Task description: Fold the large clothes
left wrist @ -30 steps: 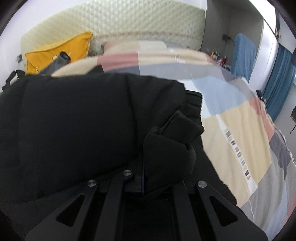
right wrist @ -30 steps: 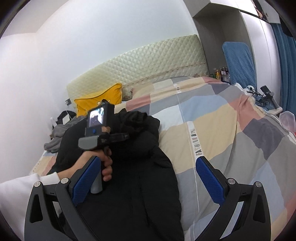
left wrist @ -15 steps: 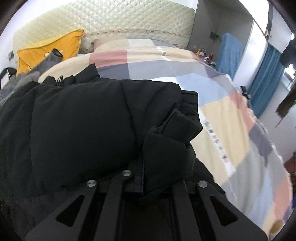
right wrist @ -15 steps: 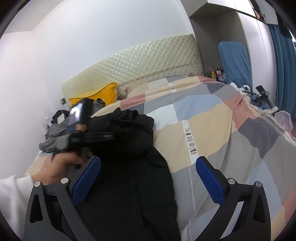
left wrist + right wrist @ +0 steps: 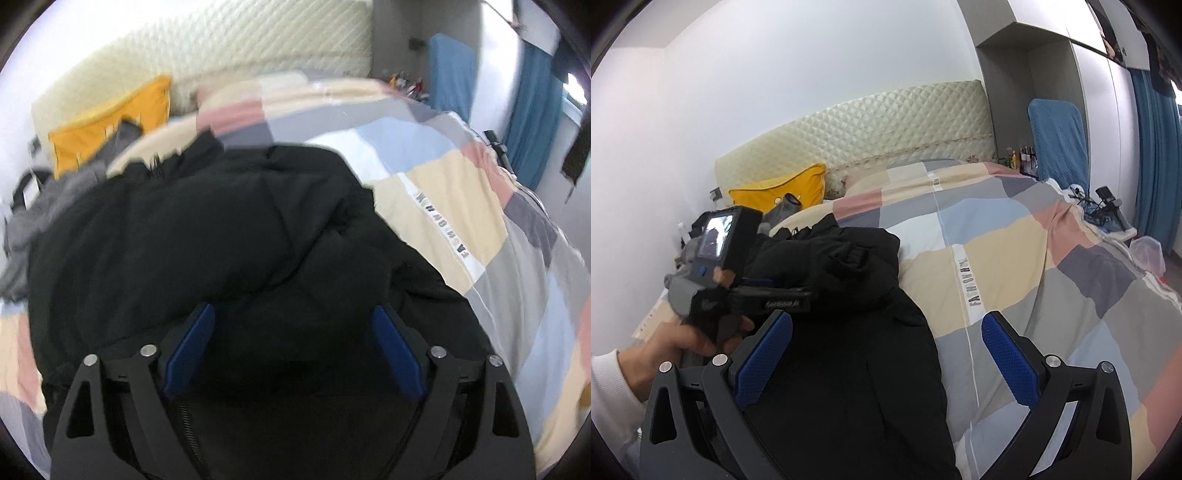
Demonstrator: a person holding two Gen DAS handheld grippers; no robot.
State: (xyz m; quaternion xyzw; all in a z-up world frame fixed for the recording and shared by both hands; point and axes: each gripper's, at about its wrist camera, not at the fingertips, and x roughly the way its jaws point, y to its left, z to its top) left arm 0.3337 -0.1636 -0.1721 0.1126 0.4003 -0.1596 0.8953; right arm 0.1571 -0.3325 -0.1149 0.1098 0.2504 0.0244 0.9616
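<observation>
A large black padded jacket [image 5: 221, 236] lies on the checked bed cover [image 5: 461, 206], its upper part folded over itself. It also shows in the right wrist view [image 5: 849, 350]. My left gripper [image 5: 291, 347] is open just above the jacket, blue pads apart, holding nothing. In the right wrist view the left gripper's body [image 5: 738, 273], held by a hand, hovers over the jacket's left side. My right gripper [image 5: 886, 354] is open and empty, above the jacket's lower right edge.
A yellow pillow [image 5: 779, 192] and a quilted cream headboard [image 5: 868, 129] stand at the bed's far end. Grey clothes [image 5: 33, 221] lie left of the jacket. A blue chair back [image 5: 1056, 136] and cluttered side table [image 5: 1108, 218] are at the right.
My left gripper was shut on a fold of the jacket; it has let go and now stands open. The released fold lies flatter. The right gripper stayed open.
</observation>
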